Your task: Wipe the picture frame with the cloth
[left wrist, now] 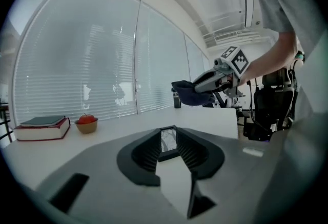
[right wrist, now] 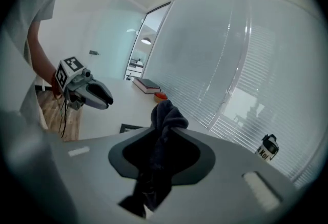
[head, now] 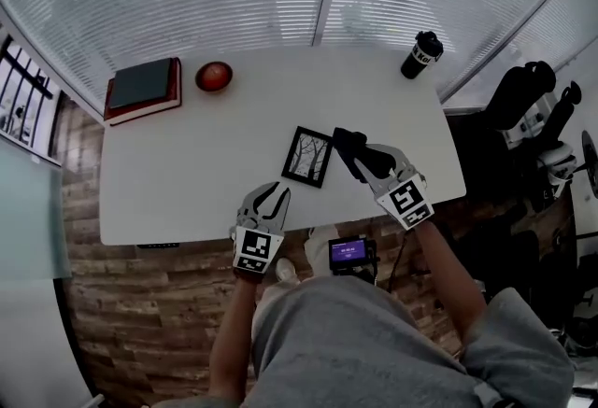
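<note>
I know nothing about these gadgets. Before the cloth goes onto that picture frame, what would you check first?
1. Cloth gripped: ok, the right gripper is shut on it.
2. Left gripper free: ok, jaws apart, nothing in them.
3. Picture frame flat on the table: ok.
4. Cloth touching the frame: not ok, it hangs in the air.
5. Bottle and book well away from the frame: ok.
6. Where the frame is dirty: cannot tell.

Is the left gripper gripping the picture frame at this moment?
No, the left gripper has its jaws apart and empty, short of the picture frame, which rests on the table ahead of it.
</note>
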A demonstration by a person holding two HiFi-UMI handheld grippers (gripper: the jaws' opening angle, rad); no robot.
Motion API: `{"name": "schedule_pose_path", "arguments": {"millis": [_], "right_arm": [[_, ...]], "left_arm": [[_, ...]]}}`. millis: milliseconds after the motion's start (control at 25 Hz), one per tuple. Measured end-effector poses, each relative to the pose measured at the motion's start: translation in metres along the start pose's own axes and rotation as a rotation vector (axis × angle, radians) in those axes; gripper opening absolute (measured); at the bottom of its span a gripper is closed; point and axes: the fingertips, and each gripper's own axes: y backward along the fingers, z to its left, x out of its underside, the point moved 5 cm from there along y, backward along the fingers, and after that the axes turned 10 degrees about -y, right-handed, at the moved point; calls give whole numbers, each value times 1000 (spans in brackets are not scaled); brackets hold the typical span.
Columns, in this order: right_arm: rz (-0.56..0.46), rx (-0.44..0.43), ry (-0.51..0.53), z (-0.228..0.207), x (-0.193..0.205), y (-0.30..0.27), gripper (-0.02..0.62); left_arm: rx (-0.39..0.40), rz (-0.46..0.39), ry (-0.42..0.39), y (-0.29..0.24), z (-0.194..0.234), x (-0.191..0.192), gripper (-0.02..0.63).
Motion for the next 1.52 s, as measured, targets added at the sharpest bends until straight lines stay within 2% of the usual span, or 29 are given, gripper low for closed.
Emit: {"name": "schedule_pose_path", "arguments": {"millis": [200, 320, 440, 600, 840, 1280, 1400, 1520], "right_arm": [[158, -44, 216, -29, 14, -52, 103], [246, -71, 295, -37, 28, -81, 103], [318, -84, 339, -40, 41, -106, 103], [410, -40, 378, -44, 57, -126, 104], [476, -19, 390, -33, 70, -133, 103], [520, -93, 479, 8, 79, -130, 86], [525, -130, 462, 21, 80, -130, 29], [523, -138, 459, 24, 79, -129, 29]], "left_arm": [[46, 77, -5, -33, 13, 20, 164], [87, 130, 5, -50, 14, 32, 216], [113, 163, 30, -60, 17, 39, 259], [149, 241, 45, -72, 16, 48, 274], [205, 424, -87, -86, 2, 59, 268], [213, 426, -96, -84, 1, 60, 259], [212, 426, -96, -85, 2, 60, 259], [212, 423, -92, -85, 2, 60, 261]]}}
